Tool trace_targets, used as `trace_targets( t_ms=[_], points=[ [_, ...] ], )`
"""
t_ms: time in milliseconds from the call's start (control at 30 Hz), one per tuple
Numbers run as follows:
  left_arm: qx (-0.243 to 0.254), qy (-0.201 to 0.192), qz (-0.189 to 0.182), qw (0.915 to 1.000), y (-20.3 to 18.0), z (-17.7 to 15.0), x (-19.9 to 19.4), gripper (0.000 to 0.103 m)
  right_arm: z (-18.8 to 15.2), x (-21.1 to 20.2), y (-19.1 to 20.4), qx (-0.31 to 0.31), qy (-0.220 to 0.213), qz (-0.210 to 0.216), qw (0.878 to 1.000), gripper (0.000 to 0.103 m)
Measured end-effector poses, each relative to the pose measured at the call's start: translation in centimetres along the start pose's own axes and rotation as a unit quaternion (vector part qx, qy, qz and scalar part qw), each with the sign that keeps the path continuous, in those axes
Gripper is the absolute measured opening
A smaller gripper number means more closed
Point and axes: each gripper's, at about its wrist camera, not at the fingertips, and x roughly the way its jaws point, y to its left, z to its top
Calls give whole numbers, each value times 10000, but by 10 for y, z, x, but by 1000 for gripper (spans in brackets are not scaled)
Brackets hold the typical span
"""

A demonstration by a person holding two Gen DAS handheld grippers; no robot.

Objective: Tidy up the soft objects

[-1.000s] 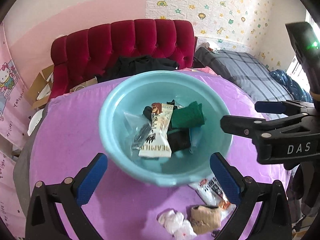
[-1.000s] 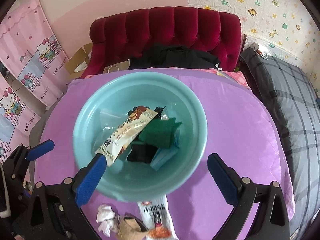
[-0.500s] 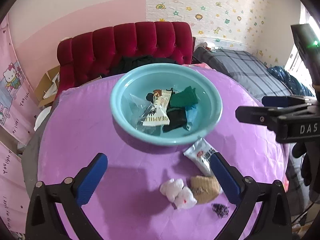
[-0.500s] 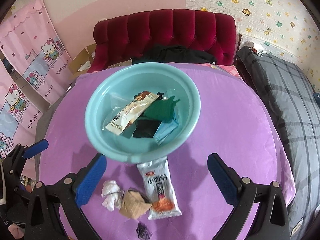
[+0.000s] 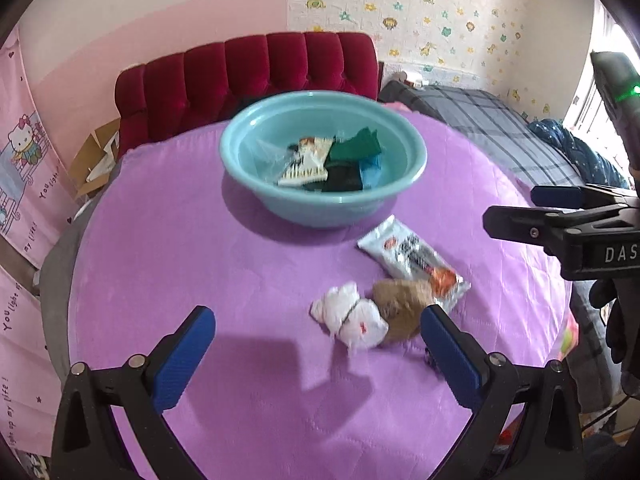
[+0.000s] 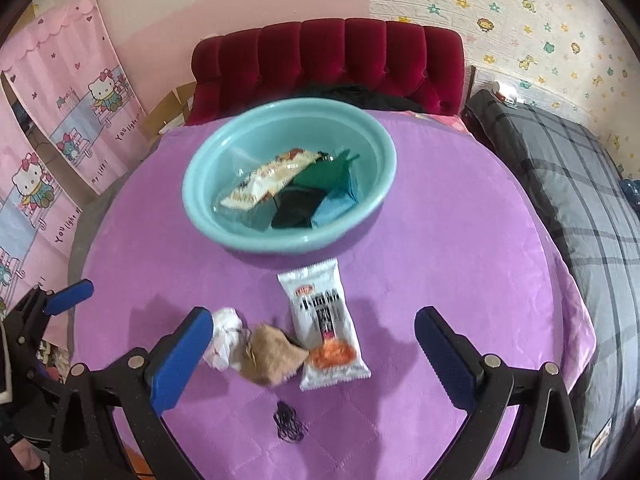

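Observation:
A light blue basin point(image 5: 256, 148) point(image 6: 200, 176) stands on the purple table and holds a snack packet point(image 6: 268, 182), a green cloth point(image 6: 326, 174), a black cloth and a blue cloth. In front of it lie a white snack packet point(image 5: 412, 258) point(image 6: 324, 320), a brown soft piece point(image 5: 400, 306) point(image 6: 270, 354), crumpled white pieces point(image 5: 350, 316) point(image 6: 224, 336) and a small black tangle point(image 6: 288, 426). My left gripper point(image 5: 318, 348) is open and empty, above the table left of these. My right gripper point(image 6: 314, 344) is open and empty, above the packet and brown piece.
The round table has a purple quilted cover point(image 5: 180, 240). A red tufted sofa point(image 6: 328, 60) with dark clothes stands behind it. A bed with a grey plaid cover point(image 6: 568, 168) is on the right. Pink curtains point(image 6: 68, 92) hang on the left.
Both grippers have pulled back from over the basin toward the near side of the table. The loose items in front of the basin have come fully into view.

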Motion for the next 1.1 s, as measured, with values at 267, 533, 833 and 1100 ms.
trace_targets(
  t_ms=[267,533,833,1100],
  points=[
    [64,87,-48,9999,-3,-31,8,103,-41,9,0,111,93,-77,9999,103],
    [118,301,-169,9993,-8,-53,22,103,-73,31,0,177,381,-126,9990,103],
    [100,315,-174,9993,-4,-55,24,103,-83,45,3,182,591,-162,9980,103],
    [60,531,-178,9984,0,-64,35,103,-95,77,11,131,992,-86,9949,103]
  ],
)
